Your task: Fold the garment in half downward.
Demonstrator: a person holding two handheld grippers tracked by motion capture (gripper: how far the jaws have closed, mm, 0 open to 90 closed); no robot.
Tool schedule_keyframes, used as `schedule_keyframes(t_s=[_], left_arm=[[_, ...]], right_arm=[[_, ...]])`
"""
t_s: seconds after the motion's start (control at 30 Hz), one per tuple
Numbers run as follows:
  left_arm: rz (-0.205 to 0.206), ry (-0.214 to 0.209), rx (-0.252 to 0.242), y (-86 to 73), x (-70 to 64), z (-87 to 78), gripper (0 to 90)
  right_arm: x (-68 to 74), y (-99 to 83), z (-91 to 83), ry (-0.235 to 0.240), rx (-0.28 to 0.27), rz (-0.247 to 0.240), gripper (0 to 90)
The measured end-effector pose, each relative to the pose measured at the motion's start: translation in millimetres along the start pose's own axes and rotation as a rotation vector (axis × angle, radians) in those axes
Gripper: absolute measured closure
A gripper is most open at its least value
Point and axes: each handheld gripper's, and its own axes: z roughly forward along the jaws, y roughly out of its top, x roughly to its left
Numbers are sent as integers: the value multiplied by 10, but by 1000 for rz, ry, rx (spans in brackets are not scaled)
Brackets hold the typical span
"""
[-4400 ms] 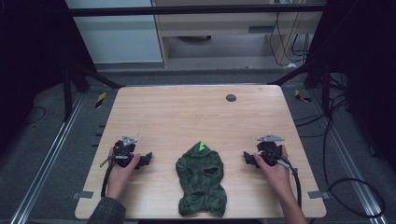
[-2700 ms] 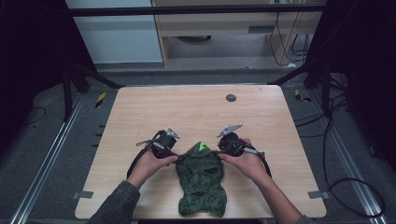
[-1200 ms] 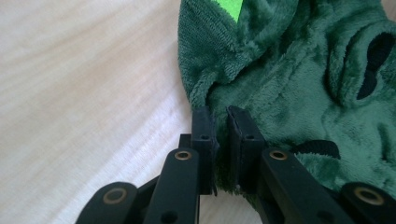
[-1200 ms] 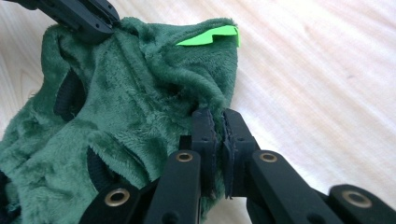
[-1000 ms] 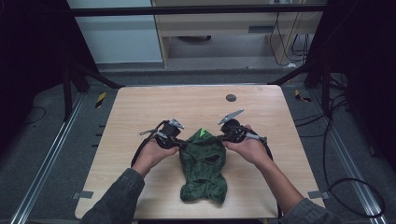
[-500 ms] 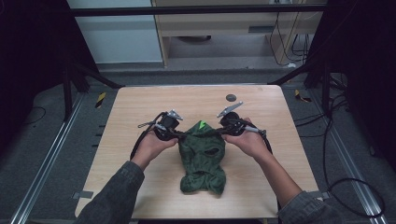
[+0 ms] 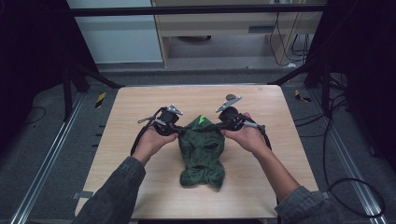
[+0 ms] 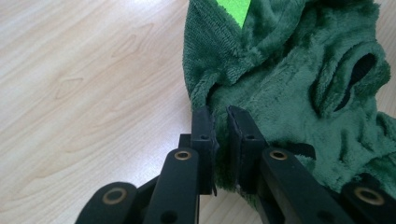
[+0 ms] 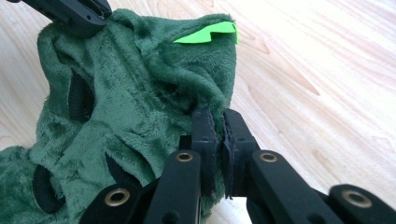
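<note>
One green plush hood [image 7: 201, 149] lies mid-frame on the surface [image 7: 140, 107] in the high view, pulled further up than half a second ago, suggesting spreading has begun; left tongs [image 8: 218, 123] grip its edge; right tongs [image 9: 215, 126] pinch its opposite edge.

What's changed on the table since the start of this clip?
Both grippers came in from the table's sides and took hold of the green plush hood: the left gripper pinches one upper edge, the right gripper the other. They have since dragged it away from the person, its top raised and spread between them. The dark round disc near the far edge stayed put.
</note>
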Motion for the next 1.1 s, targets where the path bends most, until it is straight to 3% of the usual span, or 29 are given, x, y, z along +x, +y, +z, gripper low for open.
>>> schedule_keyframes(t_s=[0.33, 0.6, 0.8, 1.1], left_arm=[[-21, 17, -32, 76, 76, -35, 814], [3, 51, -40, 196, 94, -75, 815], [-4, 66, -59, 249, 124, -86, 815], [40, 71, -35, 147, 8, -130, 815]], right_arm=[[-80, 104, 24, -24, -27, 18, 849], [-125, 194, 12, -49, -38, 18, 849], [-180, 241, 8, -65, -46, 31, 848], [-44, 162, -35, -64, -52, -21, 845]])
